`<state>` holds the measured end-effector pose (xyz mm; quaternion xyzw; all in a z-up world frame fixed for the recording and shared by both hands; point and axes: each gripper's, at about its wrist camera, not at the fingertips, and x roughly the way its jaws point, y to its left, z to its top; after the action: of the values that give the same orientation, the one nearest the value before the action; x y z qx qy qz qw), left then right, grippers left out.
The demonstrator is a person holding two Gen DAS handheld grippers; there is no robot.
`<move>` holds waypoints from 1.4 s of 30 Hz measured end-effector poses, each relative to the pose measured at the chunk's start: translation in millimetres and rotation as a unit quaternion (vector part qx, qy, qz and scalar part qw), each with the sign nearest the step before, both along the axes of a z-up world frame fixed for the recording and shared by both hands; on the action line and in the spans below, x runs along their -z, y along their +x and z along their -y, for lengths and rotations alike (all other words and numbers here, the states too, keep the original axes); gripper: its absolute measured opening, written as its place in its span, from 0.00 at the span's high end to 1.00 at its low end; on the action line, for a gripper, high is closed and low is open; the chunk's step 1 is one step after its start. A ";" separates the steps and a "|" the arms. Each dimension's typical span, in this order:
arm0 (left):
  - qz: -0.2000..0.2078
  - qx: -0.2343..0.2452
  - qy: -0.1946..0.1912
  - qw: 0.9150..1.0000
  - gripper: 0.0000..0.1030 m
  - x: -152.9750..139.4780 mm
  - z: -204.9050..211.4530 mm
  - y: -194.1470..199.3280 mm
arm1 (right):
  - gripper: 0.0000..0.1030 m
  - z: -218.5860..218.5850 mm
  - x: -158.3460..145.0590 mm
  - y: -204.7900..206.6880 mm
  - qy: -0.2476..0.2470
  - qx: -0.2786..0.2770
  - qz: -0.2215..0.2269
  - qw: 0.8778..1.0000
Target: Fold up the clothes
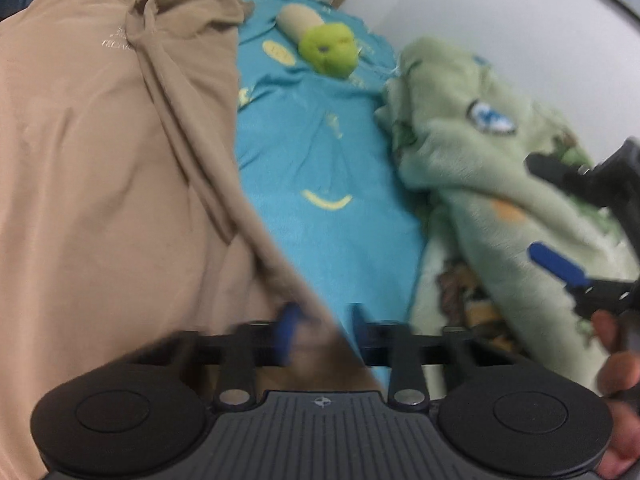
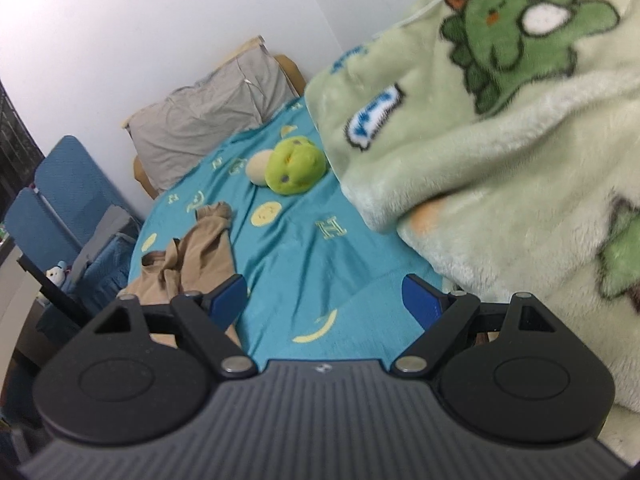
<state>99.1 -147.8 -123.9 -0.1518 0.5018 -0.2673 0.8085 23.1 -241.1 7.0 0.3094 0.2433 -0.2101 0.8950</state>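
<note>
A tan shirt lies spread over the left of the bed, collar at the far end; its right edge runs down to my left gripper. The blue pads are blurred and stand close together with that edge of cloth between them, shut on it. In the right wrist view the shirt shows crumpled at the left. My right gripper is open with nothing between its fingers, above the blue sheet. From the left wrist view the right gripper hangs over the green blanket, and a hand holds it.
The bed has a turquoise sheet with yellow prints. A fluffy green blanket is heaped along the right, by the white wall. A green plush toy and a grey pillow lie at the head. Blue chairs stand at the left.
</note>
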 end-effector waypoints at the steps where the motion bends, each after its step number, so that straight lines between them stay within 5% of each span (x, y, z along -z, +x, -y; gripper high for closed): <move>1: -0.006 -0.004 -0.007 1.000 0.97 1.3 -5.6 1.0 | 0.17 1.1 1.8 1.4 0.005 0.000 -0.001 1.000; 11: -0.057 -0.017 -0.109 0.992 0.97 -44.7 -111.0 -3.1 | 0.17 -2.0 10.8 7.3 0.038 -0.010 -0.014 0.999; 16: -0.068 -0.039 -0.059 0.995 0.97 -31.7 -156.6 -0.3 | 0.17 -13.0 13.9 16.6 0.033 -0.027 -0.028 0.999; 22: -0.055 -0.035 0.047 0.997 0.96 -3.4 -155.4 -1.3 | 0.17 -31.5 19.9 28.7 0.016 -0.063 -0.056 0.996; 25: -0.033 -0.030 0.061 0.997 0.85 -8.8 -151.1 -3.2 | 0.17 -43.3 20.7 32.3 0.003 -0.084 -0.064 0.994; 29: -0.056 -0.044 0.004 0.997 0.56 -13.5 -163.4 -11.6 | 0.17 -59.6 20.5 38.7 -0.013 -0.115 -0.070 0.991; 33: -0.108 -0.054 -0.049 0.991 0.49 -8.0 -167.7 -22.5 | 0.17 -79.9 25.0 46.8 -0.021 -0.161 -0.077 0.984; 40: -0.152 -0.008 -0.032 0.988 0.56 11.4 -145.5 -32.9 | 0.17 -105.9 35.8 59.4 -0.020 -0.210 -0.090 0.973; 42: -0.149 0.002 -0.036 0.988 0.87 12.2 -146.0 -35.2 | 0.17 -110.0 39.0 62.7 -0.028 -0.212 -0.098 0.972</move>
<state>63.9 -1.8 -136.2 -0.2181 0.6067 -0.2616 0.7183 85.7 -131.1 -32.0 0.2033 0.3836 -0.0517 0.8994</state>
